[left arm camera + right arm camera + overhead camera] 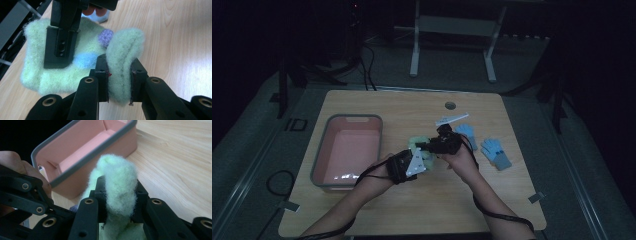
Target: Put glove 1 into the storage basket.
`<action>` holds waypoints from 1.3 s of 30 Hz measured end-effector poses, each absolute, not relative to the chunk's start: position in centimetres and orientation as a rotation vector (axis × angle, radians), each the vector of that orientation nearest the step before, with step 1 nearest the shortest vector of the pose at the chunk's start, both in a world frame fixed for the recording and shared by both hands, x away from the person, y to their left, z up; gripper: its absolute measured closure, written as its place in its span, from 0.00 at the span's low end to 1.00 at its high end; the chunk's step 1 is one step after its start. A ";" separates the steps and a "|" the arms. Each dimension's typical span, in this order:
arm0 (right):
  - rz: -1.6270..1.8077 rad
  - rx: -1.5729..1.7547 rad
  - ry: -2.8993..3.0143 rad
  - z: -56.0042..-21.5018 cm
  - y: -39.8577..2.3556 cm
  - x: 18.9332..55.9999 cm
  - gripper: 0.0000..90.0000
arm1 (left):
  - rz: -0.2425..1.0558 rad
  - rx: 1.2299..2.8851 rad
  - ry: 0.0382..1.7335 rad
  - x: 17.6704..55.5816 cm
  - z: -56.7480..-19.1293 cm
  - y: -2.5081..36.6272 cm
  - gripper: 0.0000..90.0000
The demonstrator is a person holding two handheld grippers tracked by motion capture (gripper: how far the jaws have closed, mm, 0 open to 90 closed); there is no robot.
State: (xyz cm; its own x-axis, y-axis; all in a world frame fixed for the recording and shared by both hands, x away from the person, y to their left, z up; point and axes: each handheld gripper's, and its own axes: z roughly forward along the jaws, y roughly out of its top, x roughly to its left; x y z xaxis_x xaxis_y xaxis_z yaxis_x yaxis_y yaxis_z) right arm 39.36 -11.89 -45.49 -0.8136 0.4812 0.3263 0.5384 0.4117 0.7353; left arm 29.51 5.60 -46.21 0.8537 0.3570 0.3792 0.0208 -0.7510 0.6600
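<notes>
A fuzzy pale green cloth (65, 65) with a blue patch and a purple patch hangs between both grippers above the wooden table (412, 200). My left gripper (119, 75) is shut on a bunched fold of it. In the right gripper view, my right gripper (119, 192) is shut on another fold of the green cloth (117, 182). In the high view, the left gripper (418, 156) and the right gripper (426, 145) meet at the table's middle with the green cloth (428, 158) between them. The right gripper's jaw shows as a black block over the cloth in the left gripper view.
A pink bin (347, 150) with a grey rim stands at the table's left, close to my left hand. Two blue gloves (496, 152) and a white strip (451, 119) lie to the right of the grippers. A round hole (450, 105) sits near the table's far edge.
</notes>
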 end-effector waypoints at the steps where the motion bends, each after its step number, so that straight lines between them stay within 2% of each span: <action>1: -1.384 -0.935 -2.585 -45.5 -11.9 39.4 0.81 | 0.650 2.351 0.273 29.5 -46.2 5.6 0.83; 17: -1.398 -0.827 -2.614 -42.9 -5.4 40.1 0.81 | 0.725 2.346 0.358 29.2 -44.3 11.0 0.83; 31: -1.345 -0.723 -2.642 -42.8 0.5 40.0 0.81 | 0.744 2.348 0.460 28.0 -44.5 16.0 0.83; 39: -1.320 -0.643 -2.645 -43.3 5.6 39.7 0.81 | 0.767 2.375 0.528 27.0 -44.9 19.8 0.83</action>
State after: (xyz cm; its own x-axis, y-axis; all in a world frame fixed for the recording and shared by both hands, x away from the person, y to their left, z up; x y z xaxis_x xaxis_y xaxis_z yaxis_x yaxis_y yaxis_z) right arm 39.66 5.63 -43.27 -0.9032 0.3201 0.2860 0.4210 0.5303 0.7359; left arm 27.03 19.77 -44.85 0.7563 0.5201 0.3969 0.1853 -0.7521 0.6324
